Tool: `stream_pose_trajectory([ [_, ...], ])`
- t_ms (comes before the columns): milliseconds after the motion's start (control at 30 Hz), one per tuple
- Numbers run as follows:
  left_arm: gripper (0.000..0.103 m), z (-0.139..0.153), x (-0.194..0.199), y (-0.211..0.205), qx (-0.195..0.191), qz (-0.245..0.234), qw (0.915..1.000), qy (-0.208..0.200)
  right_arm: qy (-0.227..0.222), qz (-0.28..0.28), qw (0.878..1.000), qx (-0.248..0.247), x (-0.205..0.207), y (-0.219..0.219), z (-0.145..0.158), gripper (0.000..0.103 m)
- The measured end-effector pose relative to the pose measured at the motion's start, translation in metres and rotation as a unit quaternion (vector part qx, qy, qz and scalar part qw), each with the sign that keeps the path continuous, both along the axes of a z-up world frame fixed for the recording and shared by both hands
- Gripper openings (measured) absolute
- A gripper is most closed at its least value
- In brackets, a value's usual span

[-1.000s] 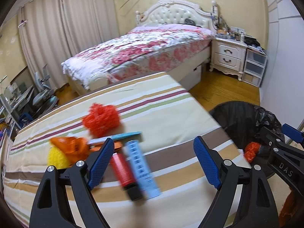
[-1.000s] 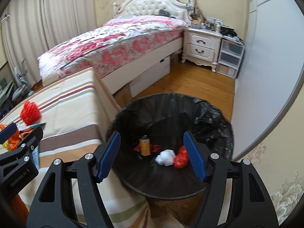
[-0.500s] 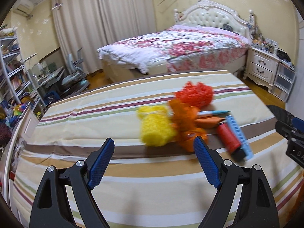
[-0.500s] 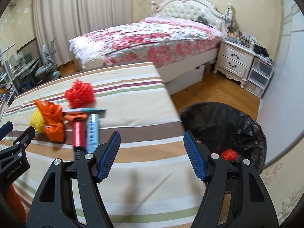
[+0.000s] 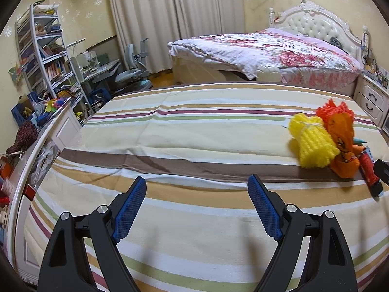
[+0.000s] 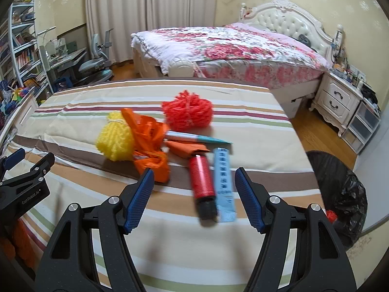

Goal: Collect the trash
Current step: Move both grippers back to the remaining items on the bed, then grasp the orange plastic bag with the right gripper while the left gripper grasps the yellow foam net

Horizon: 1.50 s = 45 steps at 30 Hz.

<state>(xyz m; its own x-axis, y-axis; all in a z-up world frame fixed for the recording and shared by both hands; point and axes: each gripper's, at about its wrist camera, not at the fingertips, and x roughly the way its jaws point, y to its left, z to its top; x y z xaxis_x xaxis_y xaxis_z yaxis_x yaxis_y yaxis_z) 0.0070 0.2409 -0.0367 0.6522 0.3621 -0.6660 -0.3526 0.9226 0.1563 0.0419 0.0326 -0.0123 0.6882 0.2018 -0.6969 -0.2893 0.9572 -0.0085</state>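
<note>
My right claw (image 6: 194, 197) hangs wide and empty over the striped bed (image 6: 255, 146). Just ahead, between its jaws, lies the red tube (image 6: 201, 177), long axis pointing away from me, dark cap nearest. It looks stiff, light and smooth, likely slippery, so I'd grip mid-body, across its width. My left claw (image 5: 198, 205), also wide and empty, has the trash heap off to its right.

Left claw (image 5: 197, 191) and right claw (image 6: 194, 183) both tilted downward, jaws apart (nothing between either pair)
</note>
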Motion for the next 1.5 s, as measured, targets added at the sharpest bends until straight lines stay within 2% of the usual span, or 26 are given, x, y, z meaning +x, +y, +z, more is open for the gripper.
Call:
stream_pose_trajectory([
  [300, 0.083, -0.005, -0.004, 0.025, -0.013, 0.019, 0.9997, 0.002, 0.009, 0.018, 1.0, -0.009, 0.012, 0.032, -0.005, 0.063],
  [367, 0.083, -0.005, -0.003, 0.026, -0.016, 0.019, 0.9997, 0.003, 0.014, 0.021, 1.0, -0.014, 0.016, 0.037, -0.008, 0.056],
  [467, 0.083, -0.006, -0.003, 0.025, -0.017, 0.014, 0.9998, 0.003, 0.019, 0.024, 0.999, -0.019, 0.019, 0.041, -0.012, 0.053],
  [533, 0.083, -0.007, -0.002, 0.023, -0.016, 0.011, 0.9998, 0.003, 0.024, 0.026, 0.999, -0.021, 0.021, 0.044, -0.015, 0.047],
  [600, 0.083, -0.007, -0.001, 0.022, -0.017, 0.008, 0.9998, 0.004, 0.03, 0.03, 0.999, -0.023, 0.022, 0.047, -0.019, 0.032],
  [800, 0.083, -0.006, 0.003, 0.017, -0.02, 0.001, 0.9998, 0.003, 0.02, 0.032, 0.999, -0.022, 0.019, 0.047, -0.014, 0.032],
  [1000, 0.083, -0.002, 0.009, 0.0, -0.025, -0.019, 0.9995, -0.001, -0.002, 0.013, 1.0, -0.021, 0.018, 0.029, 0.003, 0.032],
  [1233, 0.083, 0.006, 0.018, -0.03, -0.027, -0.052, 0.9982, -0.011, -0.021, -0.042, 0.999, -0.025, 0.024, -0.018, 0.012, 0.032],
  [1500, 0.083, 0.01, 0.032, -0.066, -0.025, -0.088, 0.9957, -0.015, -0.015, -0.107, 0.994, -0.032, 0.033, -0.074, 0.001, 0.032],
])
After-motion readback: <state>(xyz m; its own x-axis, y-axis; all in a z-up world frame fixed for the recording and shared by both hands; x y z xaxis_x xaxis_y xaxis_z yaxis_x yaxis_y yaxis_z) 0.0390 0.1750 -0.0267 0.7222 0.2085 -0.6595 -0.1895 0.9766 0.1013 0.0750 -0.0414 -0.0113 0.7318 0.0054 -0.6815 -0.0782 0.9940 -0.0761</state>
